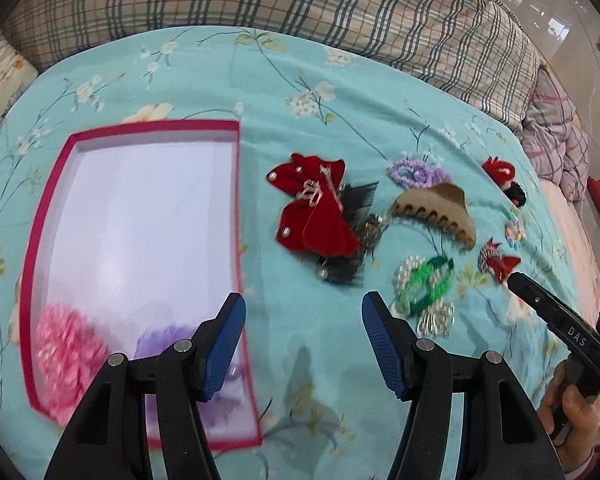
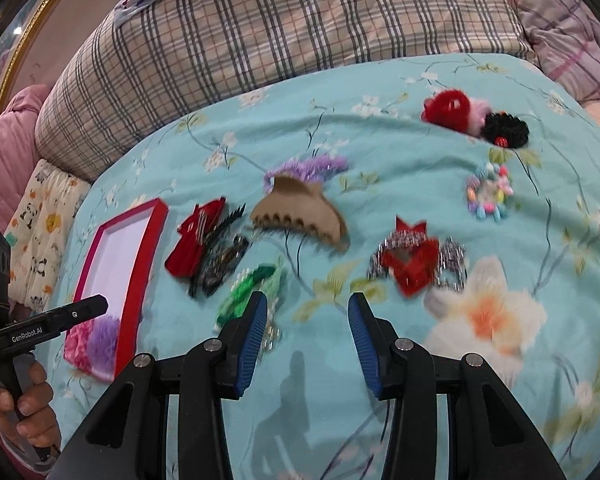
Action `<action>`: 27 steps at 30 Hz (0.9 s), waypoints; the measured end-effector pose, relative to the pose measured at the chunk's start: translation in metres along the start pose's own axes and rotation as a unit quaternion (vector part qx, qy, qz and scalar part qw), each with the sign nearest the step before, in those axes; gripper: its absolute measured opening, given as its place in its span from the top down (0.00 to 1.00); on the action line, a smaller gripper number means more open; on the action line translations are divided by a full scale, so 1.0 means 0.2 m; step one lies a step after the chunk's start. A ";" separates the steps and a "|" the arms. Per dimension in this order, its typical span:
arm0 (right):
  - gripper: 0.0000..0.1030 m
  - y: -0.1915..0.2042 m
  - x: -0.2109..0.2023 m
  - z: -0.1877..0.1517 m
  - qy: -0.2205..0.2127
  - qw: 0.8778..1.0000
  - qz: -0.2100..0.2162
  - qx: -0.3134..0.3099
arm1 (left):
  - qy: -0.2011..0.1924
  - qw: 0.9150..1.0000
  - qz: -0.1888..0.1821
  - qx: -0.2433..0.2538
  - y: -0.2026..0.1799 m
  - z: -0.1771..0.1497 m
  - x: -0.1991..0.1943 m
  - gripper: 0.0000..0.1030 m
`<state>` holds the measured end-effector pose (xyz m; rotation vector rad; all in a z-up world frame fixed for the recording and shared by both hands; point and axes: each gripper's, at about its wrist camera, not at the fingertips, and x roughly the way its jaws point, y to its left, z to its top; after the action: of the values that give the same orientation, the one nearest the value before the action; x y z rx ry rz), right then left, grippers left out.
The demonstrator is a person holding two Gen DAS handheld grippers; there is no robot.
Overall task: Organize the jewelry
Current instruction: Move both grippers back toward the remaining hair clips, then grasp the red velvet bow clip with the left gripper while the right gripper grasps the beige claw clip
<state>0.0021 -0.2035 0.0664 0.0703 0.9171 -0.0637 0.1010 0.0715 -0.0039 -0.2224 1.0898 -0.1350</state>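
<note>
A red-rimmed white box (image 1: 236, 184) (image 2: 156, 232) lies on the teal bedspread and holds a pink scrunchie (image 1: 68, 356) and a purple one (image 1: 160, 344). Right of it lie a red bow clip (image 1: 316, 212) (image 2: 196, 244), a tan claw clip (image 1: 432, 208) (image 2: 300, 216), a green beaded tie (image 1: 424, 284) (image 2: 252, 284), a purple scrunchie (image 1: 416, 172) (image 2: 308, 168) and a small red bow (image 1: 500, 264) (image 2: 416, 264). My left gripper (image 1: 303, 344) is open and empty by the box's right rim. My right gripper (image 2: 307, 344) is open and empty, short of the small red bow.
A red pompom tie (image 2: 448, 108), a black scrunchie (image 2: 504, 128) and a colourful bead tie (image 2: 488, 192) lie at the far right. A plaid quilt (image 2: 300, 28) is piled along the back of the bed. The right gripper's body (image 1: 560, 320) shows at the left view's right edge.
</note>
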 end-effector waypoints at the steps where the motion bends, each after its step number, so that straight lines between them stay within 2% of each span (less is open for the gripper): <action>1: 0.57 0.00 0.02 0.03 0.000 1.000 0.000 -0.002 | -0.001 1.000 0.001 0.002 -0.02 0.03 0.03 0.42; 6: 0.57 0.00 0.12 0.14 0.000 1.000 0.002 -0.017 | 0.005 1.000 0.006 0.002 -0.06 0.17 0.20 0.42; 12: 0.57 0.03 0.28 0.27 0.013 0.998 0.004 -0.054 | 0.035 0.999 0.025 0.010 -0.08 0.27 0.47 0.44; 15: 0.57 0.03 0.37 0.32 0.025 0.998 0.007 -0.065 | 0.050 0.998 0.026 0.011 -0.08 0.29 0.57 0.57; 16: 0.57 0.03 0.39 0.33 0.027 0.997 0.007 -0.070 | 0.056 0.998 0.025 0.012 -0.08 0.30 0.61 0.64; 18: 0.58 0.03 0.43 0.35 0.032 0.996 0.006 -0.080 | 0.059 0.998 0.017 0.014 -0.09 0.31 0.65 0.71; 20: 0.58 0.03 0.47 0.36 0.039 0.995 0.012 -0.086 | 0.060 0.998 0.009 0.020 -0.10 0.32 0.68 0.84; 22: 0.60 0.04 0.51 0.36 0.043 0.994 0.008 -0.096 | 0.055 0.998 0.010 0.028 -0.11 0.32 0.68 0.86; 27: 0.70 0.06 0.52 0.37 0.031 0.993 0.016 -0.112 | 0.045 0.998 0.001 0.032 -0.12 0.30 0.67 0.90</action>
<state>0.1237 -0.2000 0.0289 -0.1221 0.9805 0.0716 0.2162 0.0258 -0.0862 -0.1587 1.1742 -0.1788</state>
